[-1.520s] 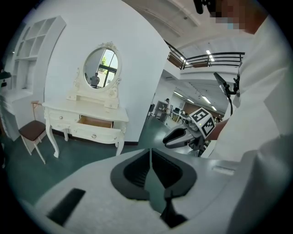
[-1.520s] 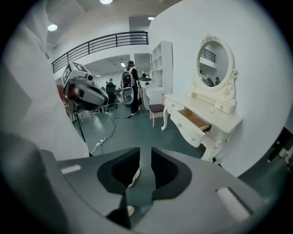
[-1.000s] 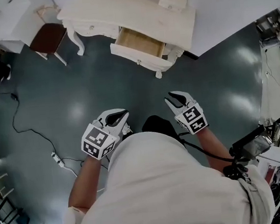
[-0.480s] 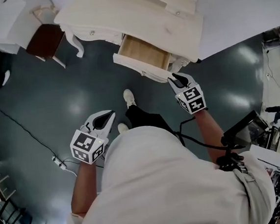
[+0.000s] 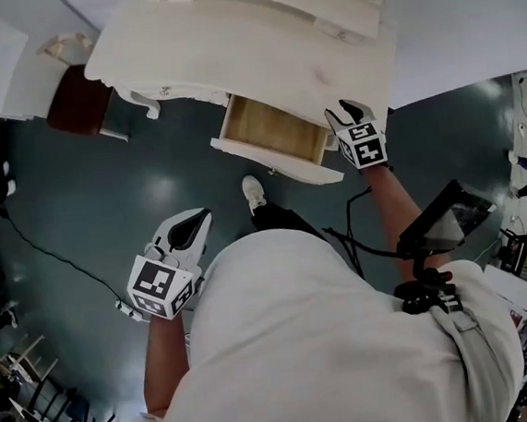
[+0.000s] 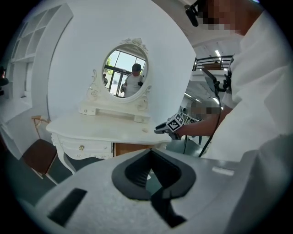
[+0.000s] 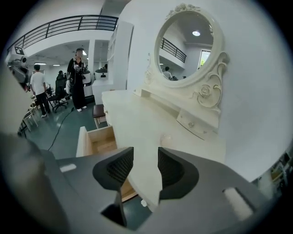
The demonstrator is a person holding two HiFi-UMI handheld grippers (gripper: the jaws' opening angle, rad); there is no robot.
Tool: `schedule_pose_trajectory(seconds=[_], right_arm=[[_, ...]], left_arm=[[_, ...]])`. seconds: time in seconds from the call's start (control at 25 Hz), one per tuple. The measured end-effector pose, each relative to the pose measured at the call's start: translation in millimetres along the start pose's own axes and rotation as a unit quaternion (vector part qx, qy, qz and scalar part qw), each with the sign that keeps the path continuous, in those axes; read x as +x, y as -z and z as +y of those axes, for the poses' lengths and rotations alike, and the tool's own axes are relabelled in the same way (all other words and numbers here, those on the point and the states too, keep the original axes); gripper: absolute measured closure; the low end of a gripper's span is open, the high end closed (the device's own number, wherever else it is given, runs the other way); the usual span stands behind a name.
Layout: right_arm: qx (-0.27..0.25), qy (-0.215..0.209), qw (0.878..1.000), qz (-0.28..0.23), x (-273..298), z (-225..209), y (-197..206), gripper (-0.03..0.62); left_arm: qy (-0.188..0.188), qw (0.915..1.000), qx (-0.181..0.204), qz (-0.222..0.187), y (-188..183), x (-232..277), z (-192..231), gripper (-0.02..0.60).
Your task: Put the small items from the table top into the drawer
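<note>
The person has stepped up to the dressing table, and the right hand-held gripper (image 5: 353, 110) has swung from over the floor to the tabletop's (image 5: 230, 51) front right corner. The drawer (image 5: 270, 131) stands pulled out, its wooden inside bare as far as it shows. A small pale item (image 7: 165, 137) lies on the tabletop below the mirror (image 7: 190, 45), ahead of the right jaws, which have just been opening with nothing between them. The left hand-held gripper (image 5: 191, 225) hangs low over the floor beside a shoe (image 5: 254, 192), its jaw tips together and empty.
</note>
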State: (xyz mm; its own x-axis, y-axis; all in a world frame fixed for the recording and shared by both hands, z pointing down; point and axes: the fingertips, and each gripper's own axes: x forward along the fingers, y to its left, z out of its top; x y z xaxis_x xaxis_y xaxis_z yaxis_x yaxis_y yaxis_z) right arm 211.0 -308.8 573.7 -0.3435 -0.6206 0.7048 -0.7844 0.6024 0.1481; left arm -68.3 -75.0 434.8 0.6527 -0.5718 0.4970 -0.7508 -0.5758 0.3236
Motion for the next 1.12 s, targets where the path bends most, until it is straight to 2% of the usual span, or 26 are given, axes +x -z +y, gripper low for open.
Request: schedule_pose_trajectory(seconds=[0.24, 0.48, 0.64, 0.88, 1.12], right_arm=[[-0.011, 0.019, 1.0, 0.018, 63, -47, -15, 0.395], [-0.011, 0.032, 0.998, 0.044, 106, -69, -18, 0.388], [-0.01, 0.038, 0.997, 0.068, 121, -70, -11, 0.429], [-0.005, 0.049, 0.996, 0.072, 117, -69, -13, 0.454], [-0.012, 0.034, 0.997, 0.062, 106, -38, -26, 0.461]], left_arm=[[-0.013, 0.9998, 0.001, 0.012, -24, 25, 27, 0.578], [-0.012, 0.9997, -0.002, 0.021, -32, 27, 48, 0.579], [-0.015, 0.9995, 0.0, 0.027, -31, 19, 65, 0.579], [-0.017, 0.9996, 0.0, 0.024, -34, 6, 83, 0.578], [0.001, 0.9997, 0.01, 0.023, -34, 0, 93, 0.58]])
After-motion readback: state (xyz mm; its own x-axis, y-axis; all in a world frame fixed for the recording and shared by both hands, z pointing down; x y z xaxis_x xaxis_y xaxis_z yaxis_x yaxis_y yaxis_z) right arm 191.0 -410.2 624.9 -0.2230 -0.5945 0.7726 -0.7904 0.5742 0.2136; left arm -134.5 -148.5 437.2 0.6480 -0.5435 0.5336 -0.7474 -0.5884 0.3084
